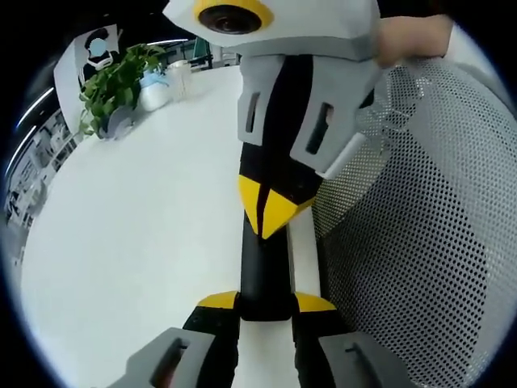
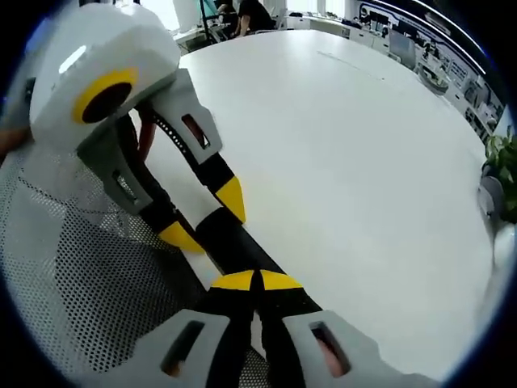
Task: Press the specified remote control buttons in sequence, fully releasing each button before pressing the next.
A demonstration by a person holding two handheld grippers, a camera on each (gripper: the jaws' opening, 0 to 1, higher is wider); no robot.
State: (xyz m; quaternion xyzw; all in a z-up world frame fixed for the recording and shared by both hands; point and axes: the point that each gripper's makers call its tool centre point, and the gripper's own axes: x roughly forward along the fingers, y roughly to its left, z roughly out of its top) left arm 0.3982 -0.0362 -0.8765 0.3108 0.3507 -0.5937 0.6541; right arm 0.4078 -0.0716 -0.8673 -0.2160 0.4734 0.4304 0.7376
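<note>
Left gripper view, item by item:

- Left hand-held gripper [image 1: 266, 301]: lower centre of frame, yellow-tipped jaws closed on either side of the remote control, gripping it
- Remote control [image 1: 265, 267]: slim black body running from the jaws up the middle of the frame, held over the edge of the white worktop [image 1: 145, 226]; no buttons could be made out
- Right hand-held gripper [image 1: 271, 206]: entered from the top of frame, its two yellow tips brought together, holding nothing, and resting on the far end of the remote control
- Mesh chair back [image 1: 420, 242]: right half of frame, just beside the remote control
- Potted plant [image 1: 117, 81]: upper left, well apart from the work

Right gripper view, same items:

- Right hand-held gripper [image 2: 254, 281]: bottom centre, tips pressed together against the black body
- Left hand-held gripper [image 2: 206, 218]: centre left, jaws clamped across the remote control [image 2: 234, 242]

Step in hand, as judged: one button press in the sequence, with the closed tips serving as a pointer. Whether the button was fully down could not be told.

Next move, as judged: lift the tips clear so the button releases fully, then shift along the body to the next target, the holding grip kept steady and the remote control kept in sight of both cameras
</note>
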